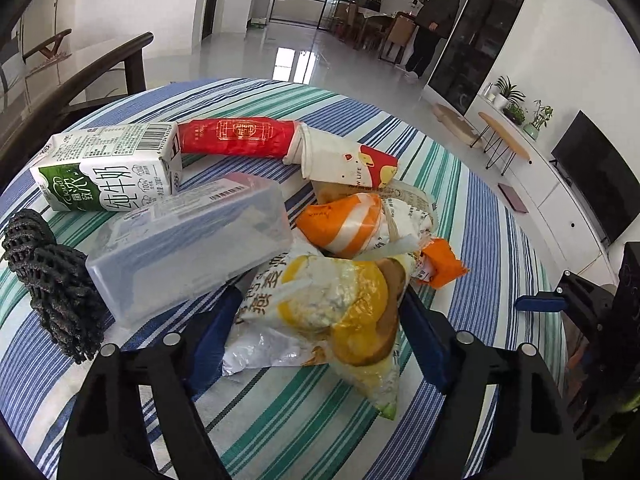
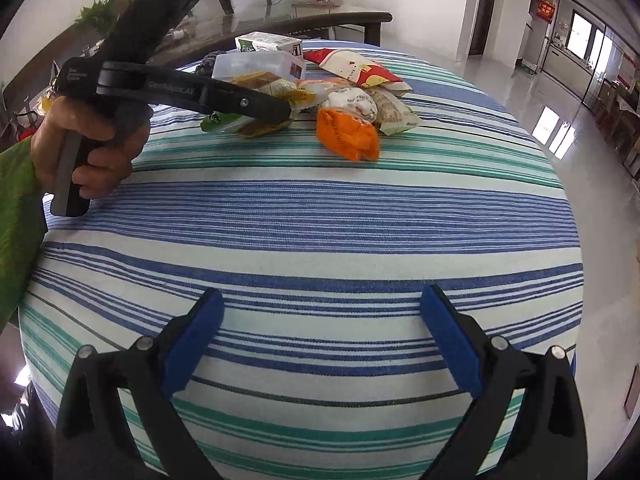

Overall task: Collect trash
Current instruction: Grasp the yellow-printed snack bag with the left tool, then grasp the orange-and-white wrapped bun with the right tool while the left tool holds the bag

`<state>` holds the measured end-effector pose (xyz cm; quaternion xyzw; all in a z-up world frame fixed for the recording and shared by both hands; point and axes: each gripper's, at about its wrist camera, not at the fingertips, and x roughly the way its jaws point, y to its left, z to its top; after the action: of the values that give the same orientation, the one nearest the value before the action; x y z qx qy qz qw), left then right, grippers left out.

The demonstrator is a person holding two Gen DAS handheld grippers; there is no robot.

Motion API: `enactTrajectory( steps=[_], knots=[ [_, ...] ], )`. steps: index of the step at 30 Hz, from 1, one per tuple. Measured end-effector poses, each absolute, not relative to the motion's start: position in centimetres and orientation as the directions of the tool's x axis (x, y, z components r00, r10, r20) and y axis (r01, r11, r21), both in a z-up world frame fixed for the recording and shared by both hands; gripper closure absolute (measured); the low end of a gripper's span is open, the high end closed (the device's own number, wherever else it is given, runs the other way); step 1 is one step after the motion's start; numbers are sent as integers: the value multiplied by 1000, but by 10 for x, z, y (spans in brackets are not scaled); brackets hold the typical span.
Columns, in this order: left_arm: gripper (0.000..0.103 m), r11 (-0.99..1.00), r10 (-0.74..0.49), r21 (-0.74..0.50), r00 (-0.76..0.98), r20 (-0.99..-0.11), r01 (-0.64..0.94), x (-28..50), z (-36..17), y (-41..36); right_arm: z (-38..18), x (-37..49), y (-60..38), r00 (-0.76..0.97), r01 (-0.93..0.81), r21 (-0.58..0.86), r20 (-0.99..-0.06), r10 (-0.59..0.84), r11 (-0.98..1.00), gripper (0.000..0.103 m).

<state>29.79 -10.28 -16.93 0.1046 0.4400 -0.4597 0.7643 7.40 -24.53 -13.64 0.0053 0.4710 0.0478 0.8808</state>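
A heap of trash lies on the striped tablecloth [image 1: 280,420]. My left gripper [image 1: 318,300] straddles a yellow and white snack bag [image 1: 320,304], and its blue pads touch the bag on both sides. Behind the bag lie a clear plastic box [image 1: 188,248], a green and white milk carton [image 1: 108,168], a red packet [image 1: 236,136], a squashed paper cup [image 1: 344,160] and orange wrappers [image 1: 344,224]. A black foam net [image 1: 52,280] lies at the left. In the right wrist view my right gripper [image 2: 320,340] stands open over bare cloth, well short of the heap [image 2: 348,132].
A hand [image 2: 88,148] holds the left gripper's handle at the table's left side. A dark wooden chair [image 1: 120,64] stands behind the table. A person [image 1: 436,20] stands far back in the room. A low cabinet with a TV [image 1: 592,176] runs along the right wall.
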Motion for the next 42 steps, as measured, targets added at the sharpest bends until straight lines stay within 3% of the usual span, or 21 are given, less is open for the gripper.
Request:
enactTrajectory(
  steps=[4,7,15,20,23,26,27,29,31,33,37,42],
  knots=[
    [48,560,-602,-209,220,-768,802,286,-165,-101,-137,75,-245,555,-73,54,-827,86,996,6],
    [53,578,-585,-177,252,-771,797,269,-159,-97,-137,74,-245,556,-76,56,-827,88,996,6],
    [55,733,-501,-131,399,-768,668,212,-139,-34,-127,100,-259,550,-79,98,-826,125,992,7],
    [55,854,-363,-55,518,-774,517,202,-141,7,-126,143,-264,539,-78,150,-825,169,985,8],
    [54,879,-350,-74,530,-773,472,203,-143,21,-128,165,-260,543,-69,123,-828,141,990,19],
    [51,886,-345,-81,531,-774,456,202,-147,24,-130,175,-259,547,-50,96,-830,107,994,44],
    [49,888,-341,-81,531,-776,452,200,-149,25,-129,174,-256,553,-53,90,-827,104,995,61],
    [41,890,-337,-76,535,-775,449,200,-153,25,-126,168,-252,553,-68,113,-823,132,991,62],
    [23,894,-326,-67,540,-776,444,199,-155,26,-121,154,-241,551,-103,109,-821,148,989,63],
    [16,895,-318,-60,537,-781,442,198,-157,26,-120,133,-232,539,-132,101,-827,157,986,63],
    [16,895,-301,-53,510,-806,444,195,-168,30,-123,97,-217,499,-173,84,-852,161,981,57],
    [13,877,-344,-86,493,-799,473,189,-165,40,-113,79,-220,451,-233,161,-856,253,959,38]
  ],
)
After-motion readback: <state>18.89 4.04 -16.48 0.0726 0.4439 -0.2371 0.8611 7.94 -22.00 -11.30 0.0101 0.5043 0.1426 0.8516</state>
